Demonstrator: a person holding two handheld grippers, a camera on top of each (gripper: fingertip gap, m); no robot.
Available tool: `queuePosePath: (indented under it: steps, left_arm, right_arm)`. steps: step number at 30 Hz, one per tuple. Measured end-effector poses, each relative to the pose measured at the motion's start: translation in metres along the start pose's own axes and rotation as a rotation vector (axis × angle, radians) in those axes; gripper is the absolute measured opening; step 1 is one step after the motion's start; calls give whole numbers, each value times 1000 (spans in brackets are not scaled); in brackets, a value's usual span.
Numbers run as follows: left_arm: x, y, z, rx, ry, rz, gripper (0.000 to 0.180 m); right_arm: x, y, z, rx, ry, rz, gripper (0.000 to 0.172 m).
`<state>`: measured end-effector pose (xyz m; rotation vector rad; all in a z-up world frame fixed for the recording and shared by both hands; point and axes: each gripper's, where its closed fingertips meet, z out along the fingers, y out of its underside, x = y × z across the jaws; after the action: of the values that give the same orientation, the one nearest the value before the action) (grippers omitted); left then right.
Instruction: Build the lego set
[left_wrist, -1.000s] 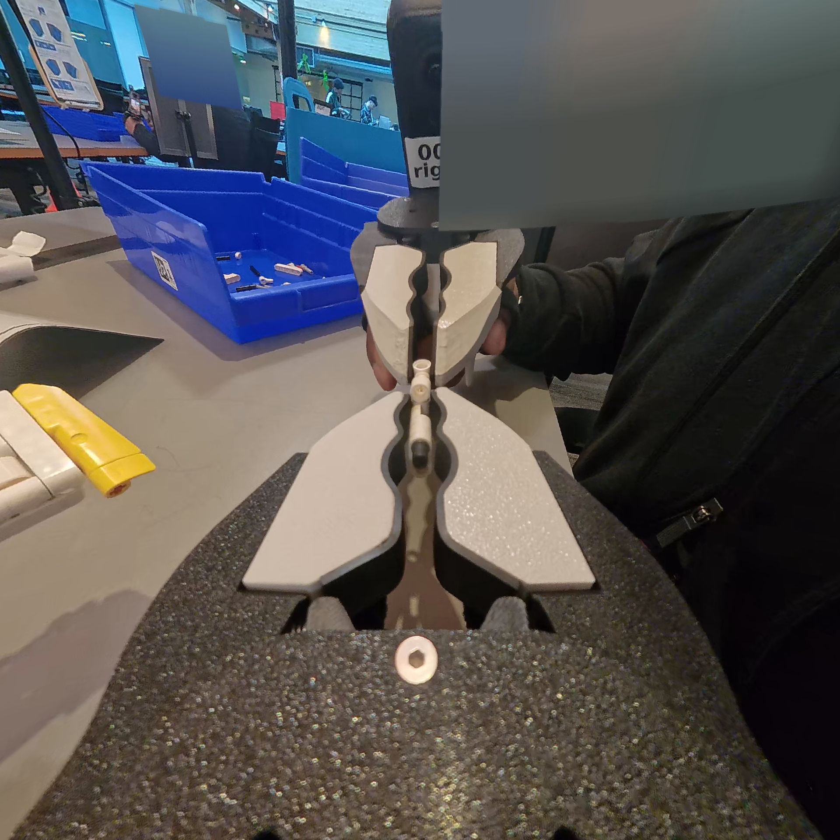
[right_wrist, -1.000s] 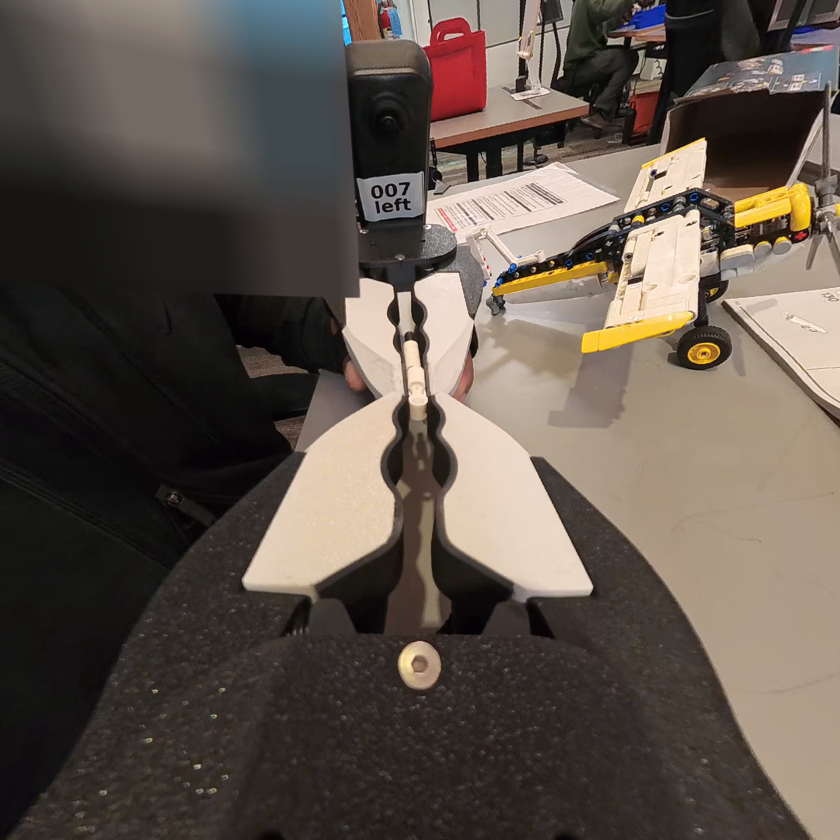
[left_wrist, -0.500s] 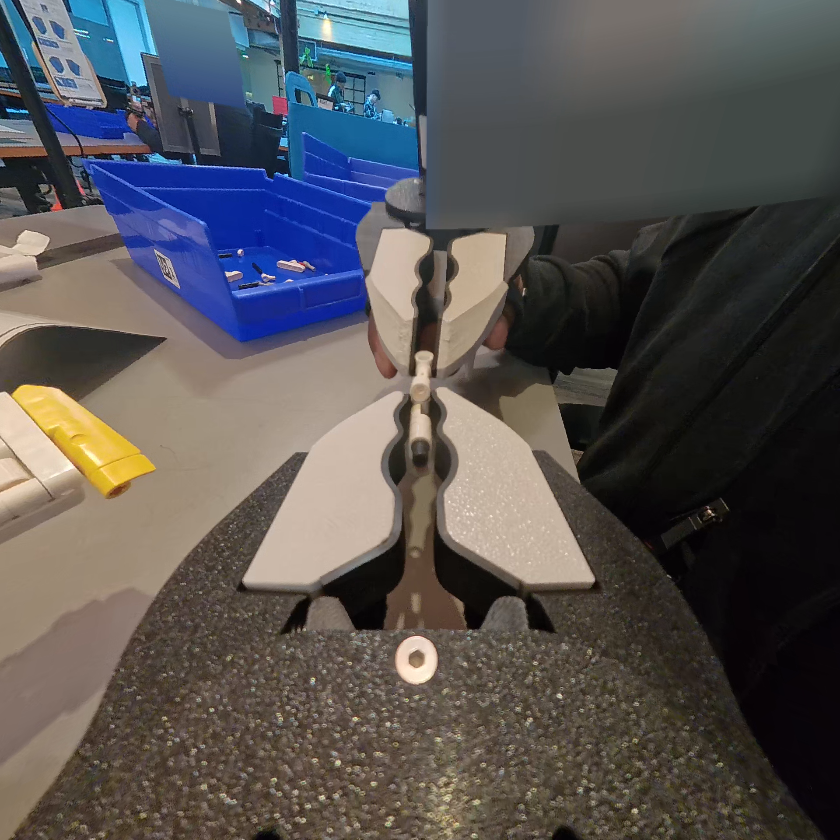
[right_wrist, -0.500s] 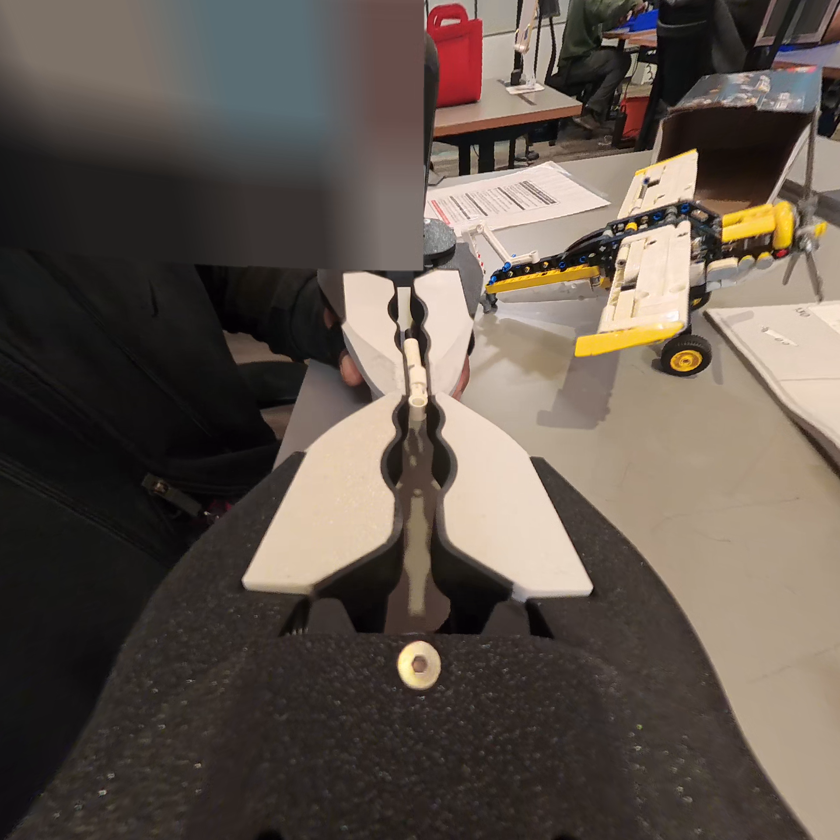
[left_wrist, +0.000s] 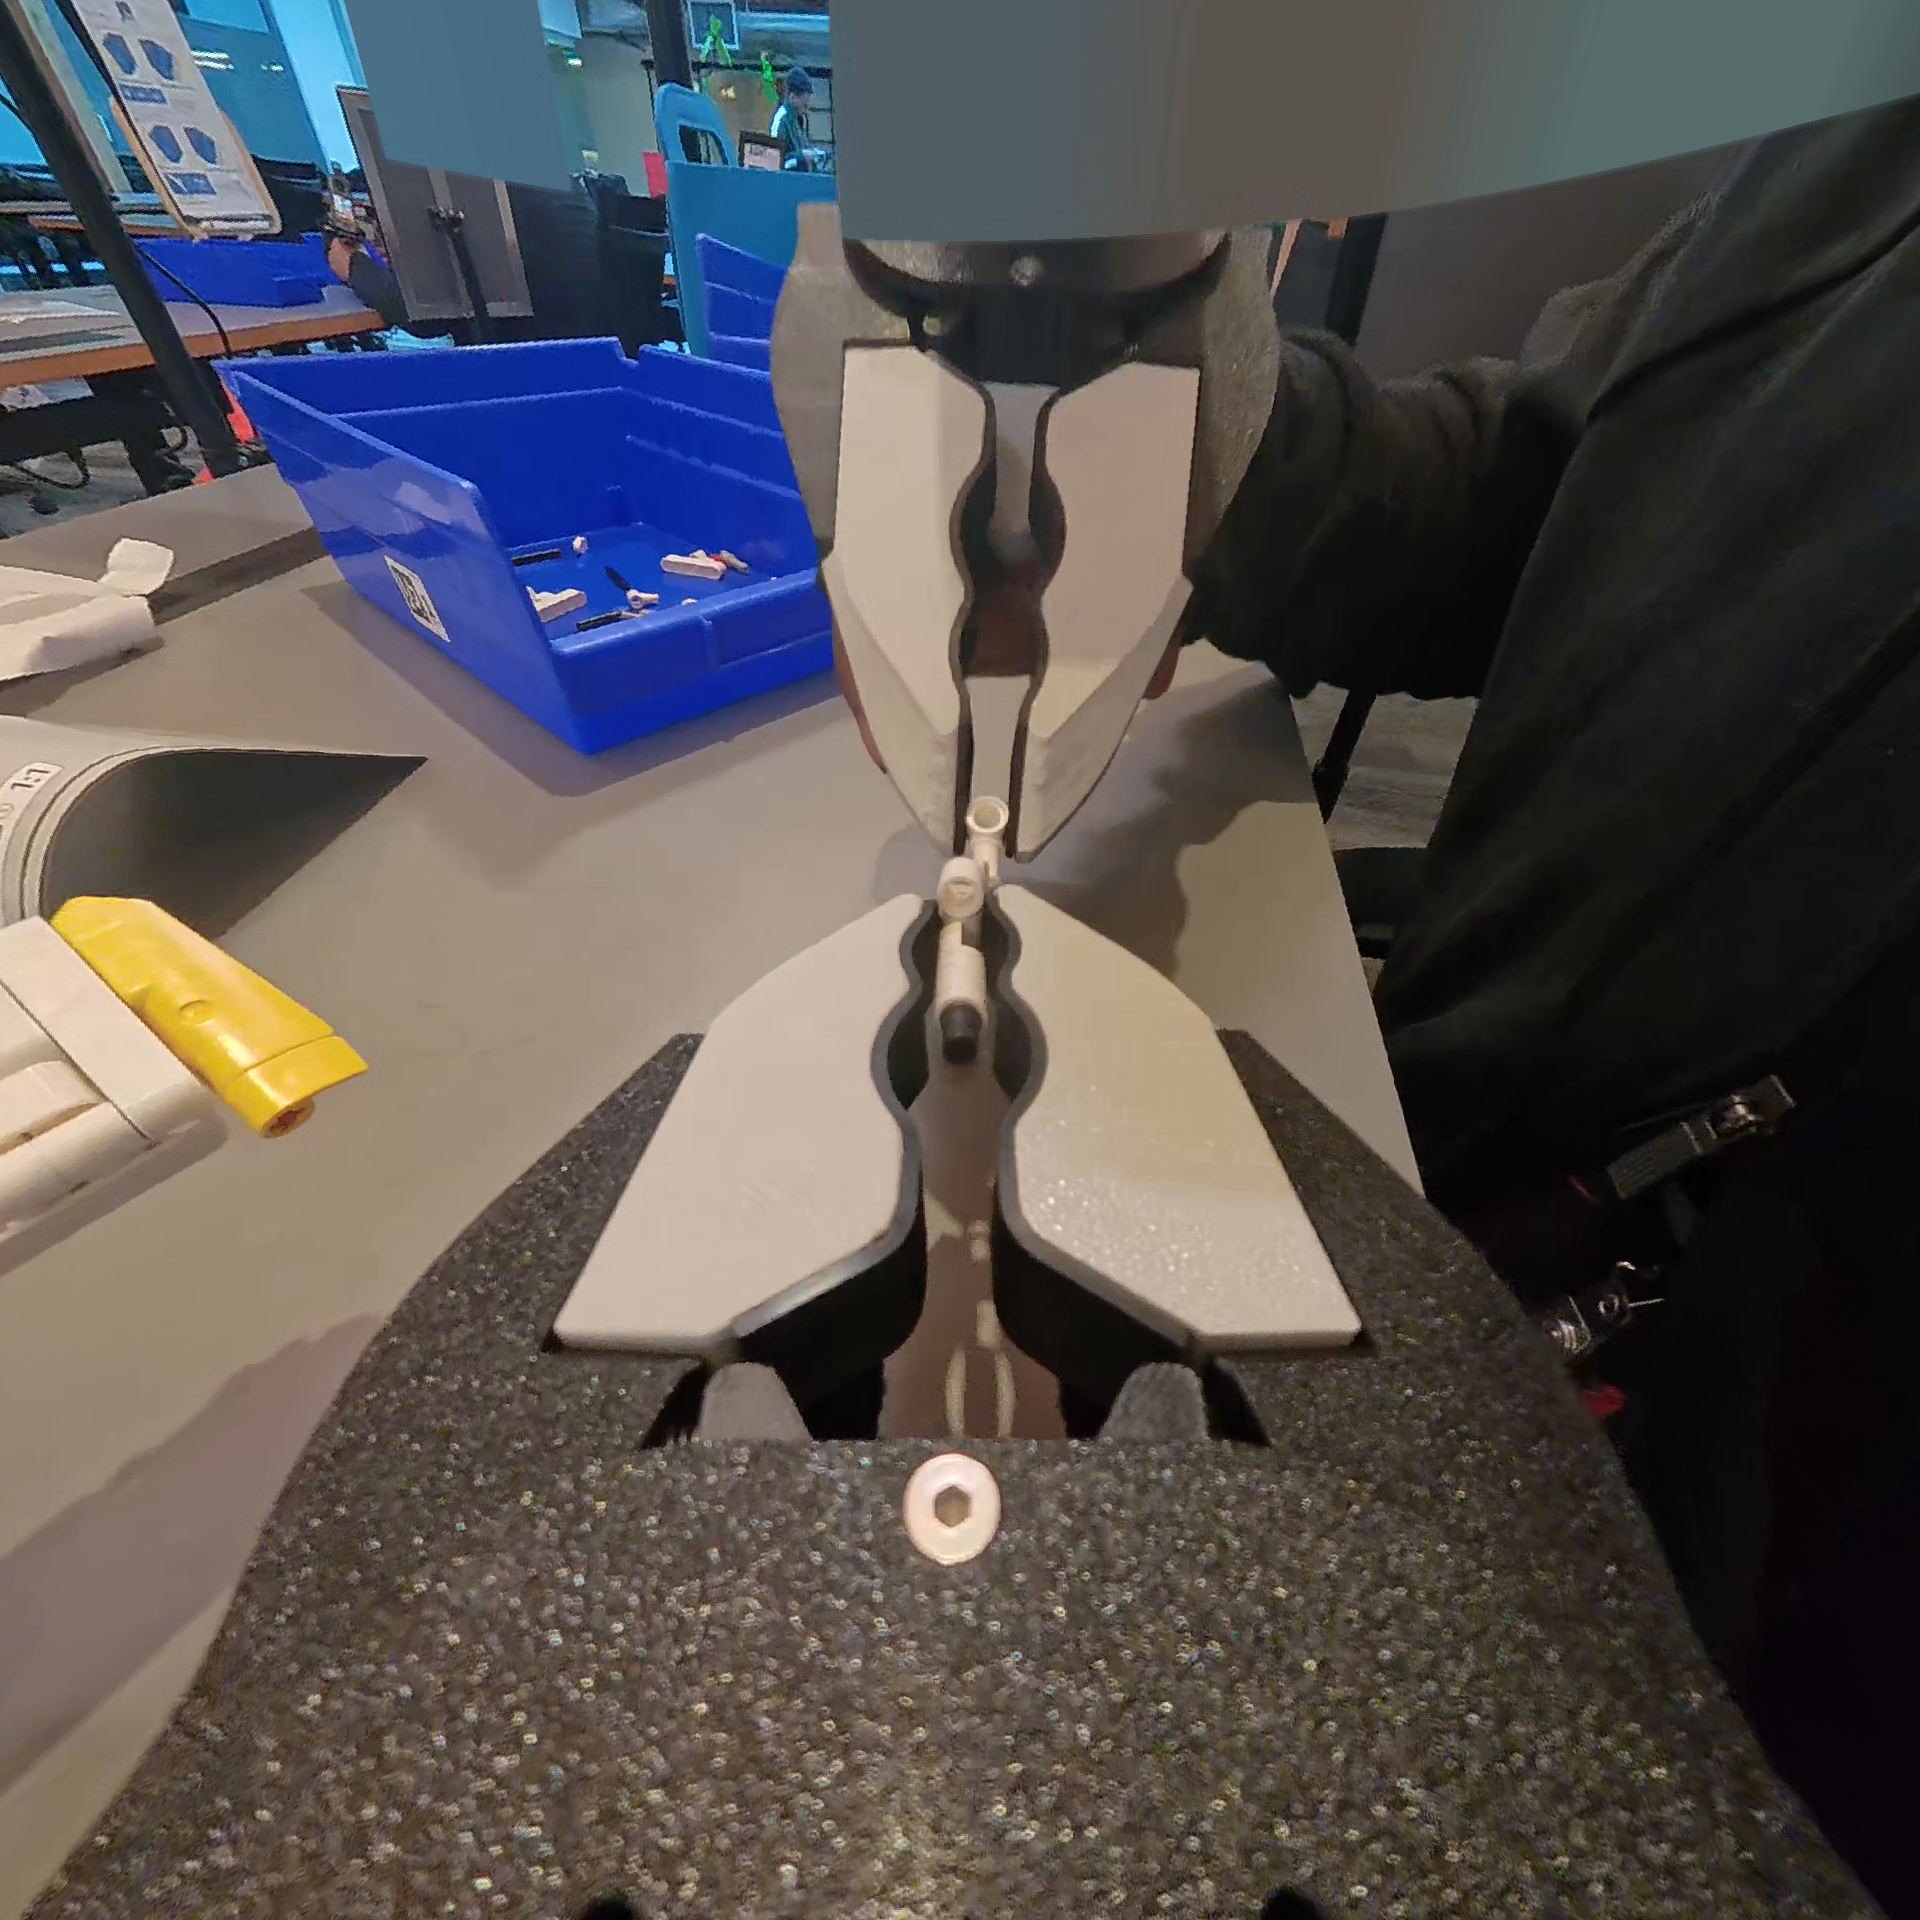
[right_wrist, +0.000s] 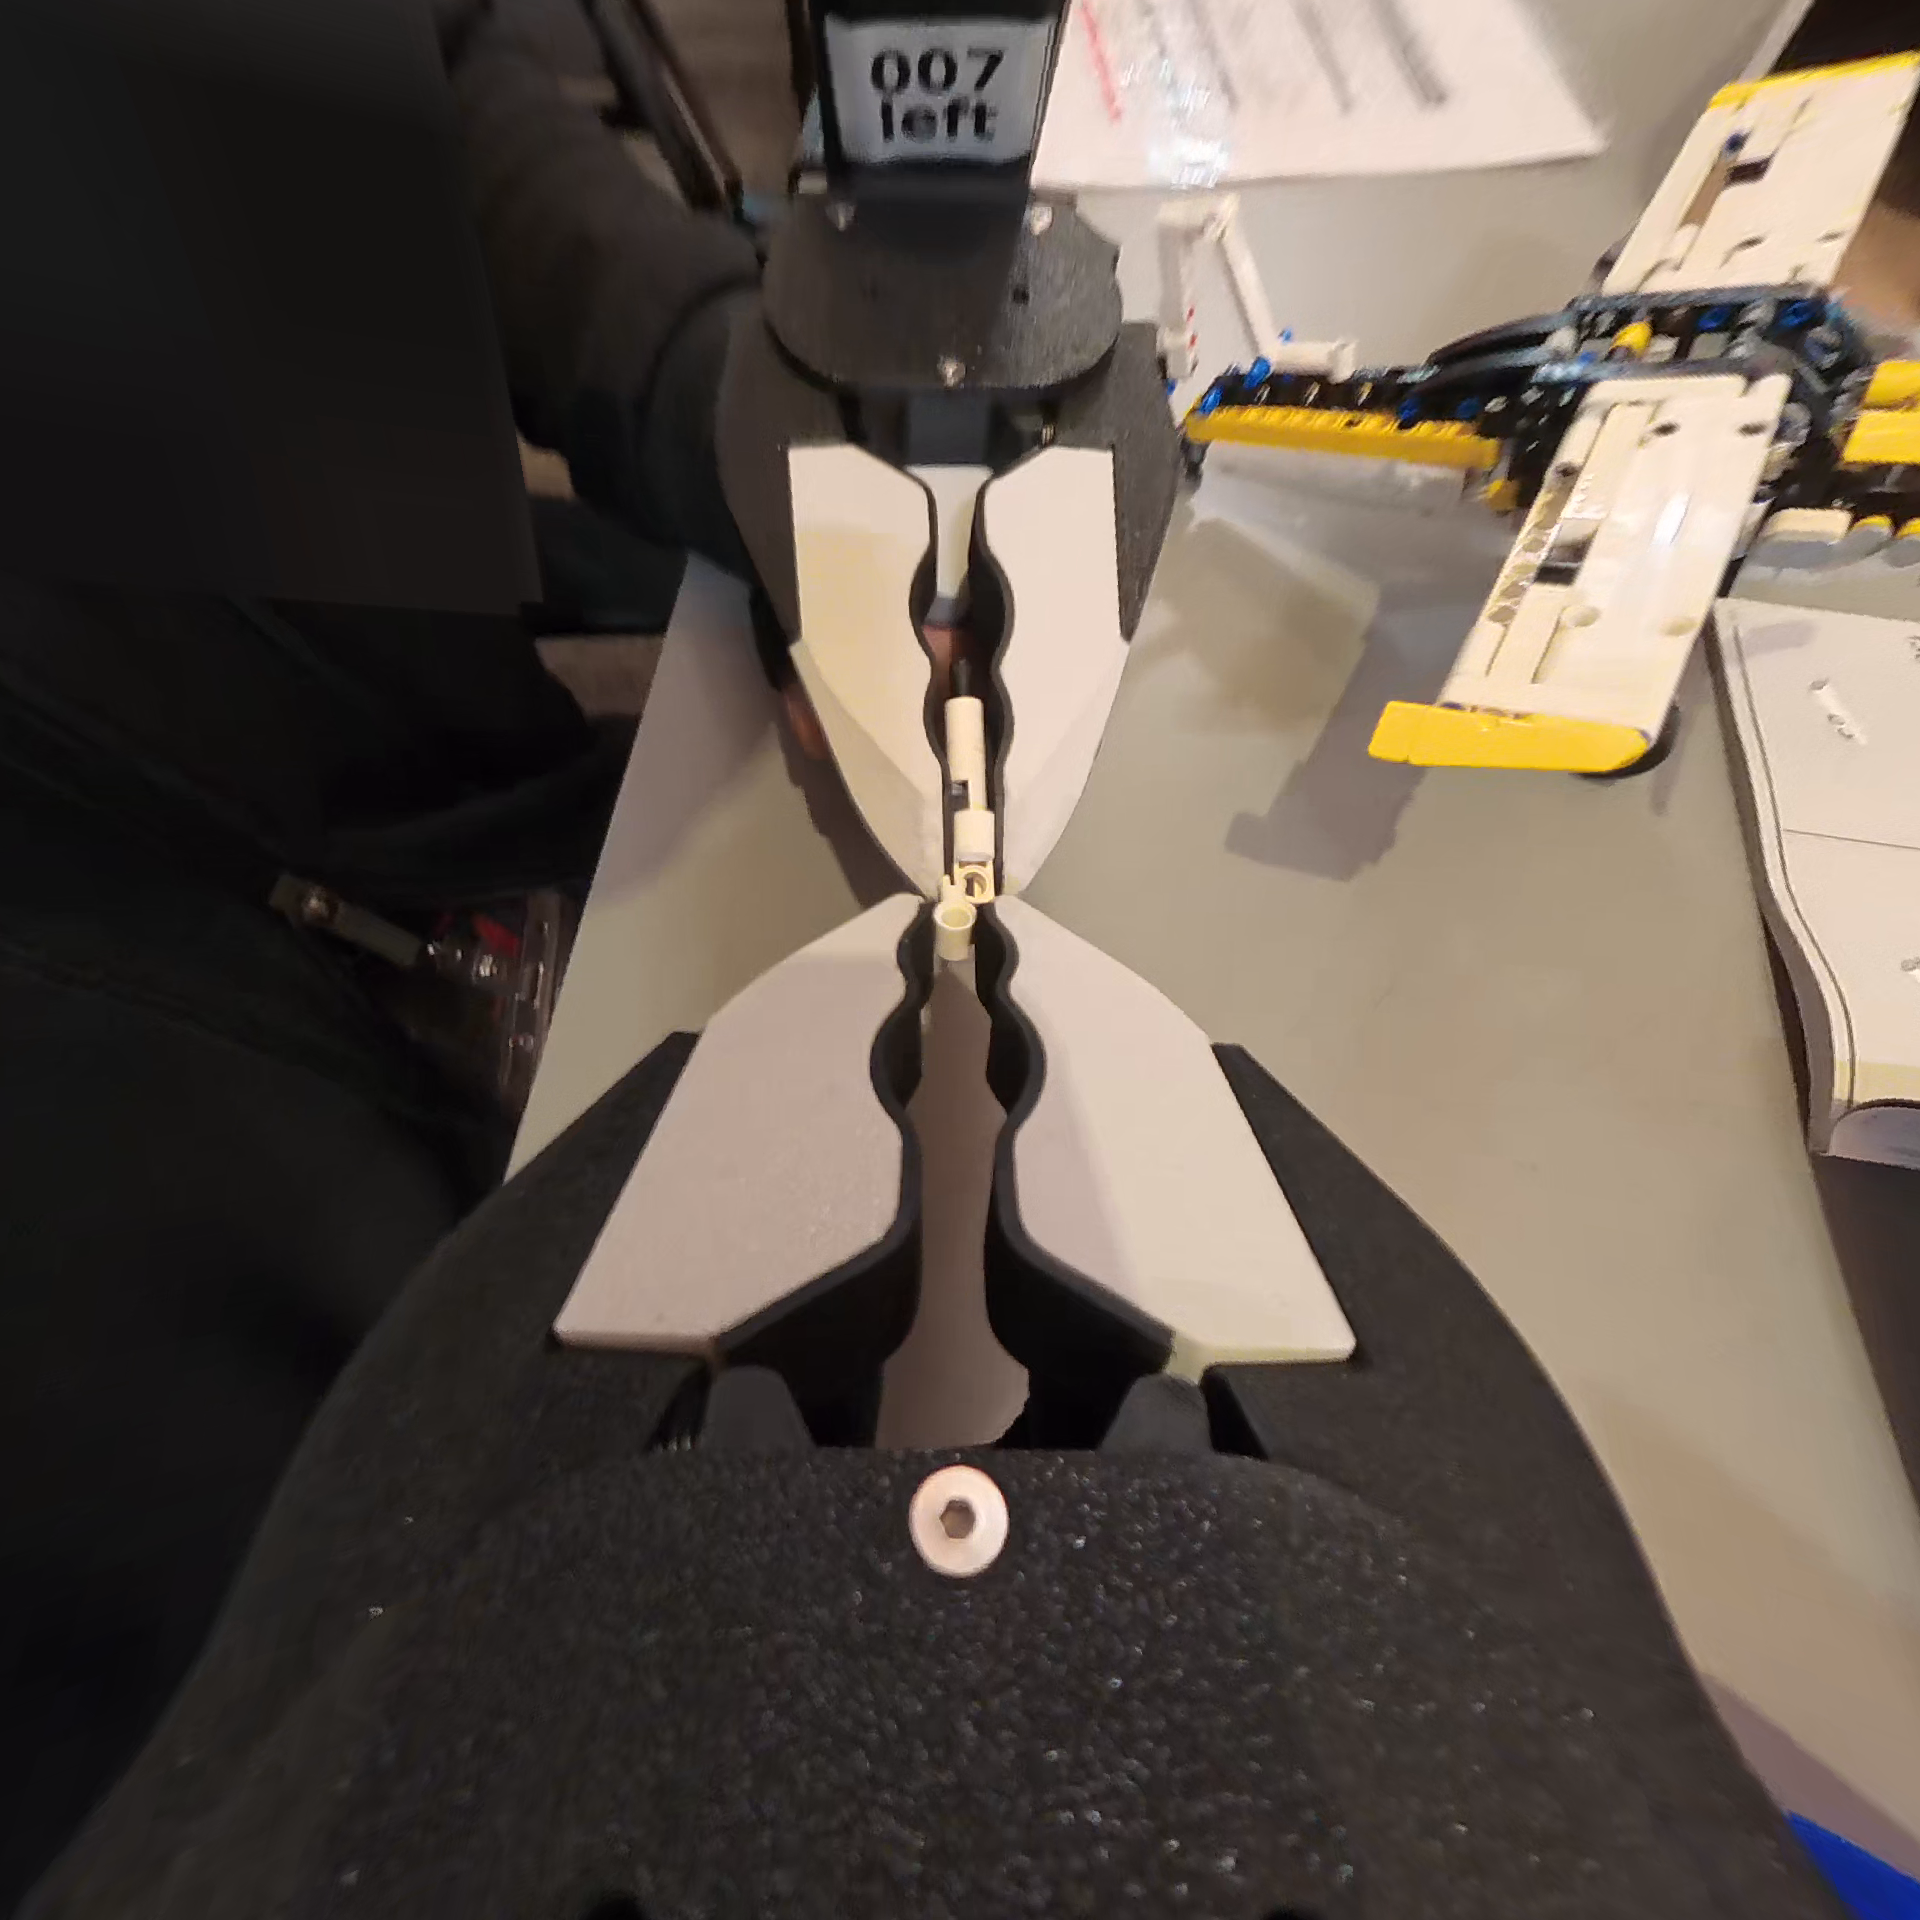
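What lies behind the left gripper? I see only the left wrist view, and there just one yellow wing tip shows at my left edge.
Observer: A whole yellow, white and black model plane stands there, to the right of the left gripper in the right wrist view.
Operator: Is anything beyond it?
Observer: A printed sheet lies farther back.
Operator: And nearer?
Observer: A pale booklet lies at the right edge.
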<state>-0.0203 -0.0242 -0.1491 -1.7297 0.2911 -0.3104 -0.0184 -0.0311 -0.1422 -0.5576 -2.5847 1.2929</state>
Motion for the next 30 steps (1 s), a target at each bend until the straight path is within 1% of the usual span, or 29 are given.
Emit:
queuePosePath:
  steps: [4,11,18,30]
  left_arm:
    - [1,2,0,-15,-5,19,7]
    - [1,6,0,-42,-20,42,7]
    - [0,6,-1,-40,-18,32,7]
    - [1,8,1,-58,-8,31,8]
  right_arm:
    - [1,2,1,-90,5,-37,7]
    - [0,3,6,-184,-6,-79,7]
    - [2,5,6,-216,-3,-86,7]
    - [4,8,6,-220,-4,-69,7]
